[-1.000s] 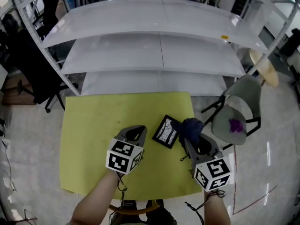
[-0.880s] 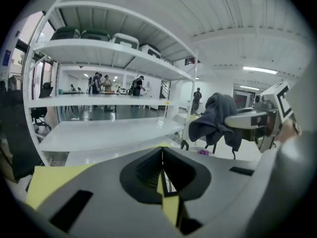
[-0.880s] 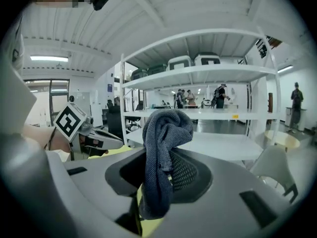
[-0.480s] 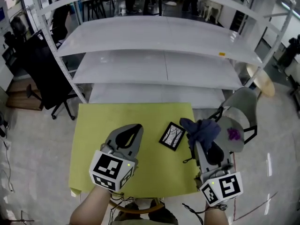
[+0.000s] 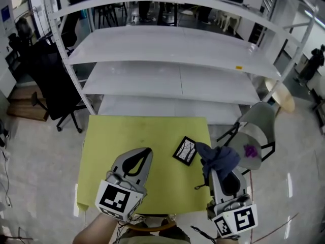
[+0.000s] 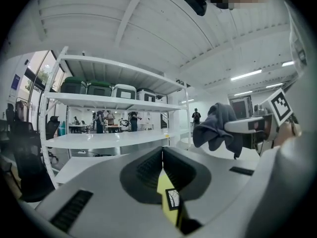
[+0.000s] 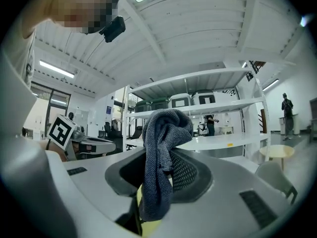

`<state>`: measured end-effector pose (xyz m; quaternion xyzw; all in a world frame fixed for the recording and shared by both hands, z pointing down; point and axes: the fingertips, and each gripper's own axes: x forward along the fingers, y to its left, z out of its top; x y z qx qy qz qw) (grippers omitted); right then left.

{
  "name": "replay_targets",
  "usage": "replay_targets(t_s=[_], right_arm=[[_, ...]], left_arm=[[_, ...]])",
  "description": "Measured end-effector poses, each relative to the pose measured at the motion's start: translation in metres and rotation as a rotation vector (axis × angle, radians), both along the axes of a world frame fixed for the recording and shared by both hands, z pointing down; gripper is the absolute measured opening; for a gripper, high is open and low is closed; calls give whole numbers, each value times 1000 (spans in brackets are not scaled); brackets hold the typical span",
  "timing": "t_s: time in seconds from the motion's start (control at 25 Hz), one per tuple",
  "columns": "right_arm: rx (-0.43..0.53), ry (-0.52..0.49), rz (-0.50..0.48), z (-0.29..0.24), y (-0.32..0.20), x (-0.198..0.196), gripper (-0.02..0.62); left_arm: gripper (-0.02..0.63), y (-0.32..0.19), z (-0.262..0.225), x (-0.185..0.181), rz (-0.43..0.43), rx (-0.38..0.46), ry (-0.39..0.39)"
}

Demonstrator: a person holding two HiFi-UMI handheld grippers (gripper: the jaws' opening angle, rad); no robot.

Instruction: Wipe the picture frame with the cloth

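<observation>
On the yellow-green worktop (image 5: 109,146), the picture frame (image 5: 185,150) lies flat toward the far right corner, between the two grippers and apart from both. Left gripper (image 5: 146,151) hovers over the worktop with its jaws pressed together and nothing between them. Right gripper (image 5: 211,163) hangs over the right edge of the worktop, its jaws pinching the dark blue cloth (image 5: 219,155), which bunches over the jaw tips, just beside the frame

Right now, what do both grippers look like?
Left gripper and right gripper: grey moulded teardrop shells, black ribbed pads. Each carries a white cube with black square markers. A thin black cable hangs beside the right one.
</observation>
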<state>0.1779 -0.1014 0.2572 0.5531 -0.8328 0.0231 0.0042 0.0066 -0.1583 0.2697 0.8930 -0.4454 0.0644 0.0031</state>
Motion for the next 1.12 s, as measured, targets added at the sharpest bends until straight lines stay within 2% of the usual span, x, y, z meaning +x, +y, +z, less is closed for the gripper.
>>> replay_targets(t_s=[0.24,0.4,1.12], right_arm=[[-71,21,-46,25,15,-14,115],[-77,25,-56,27,16,-20,115],[-85,42,-131,24,13,-43,115]], left_arm=[[8,16,28,-4,-2,-55,-17],[8,20,39,-12,-11,-74,-42],[8,19,32,-25,-15,-61,-64]])
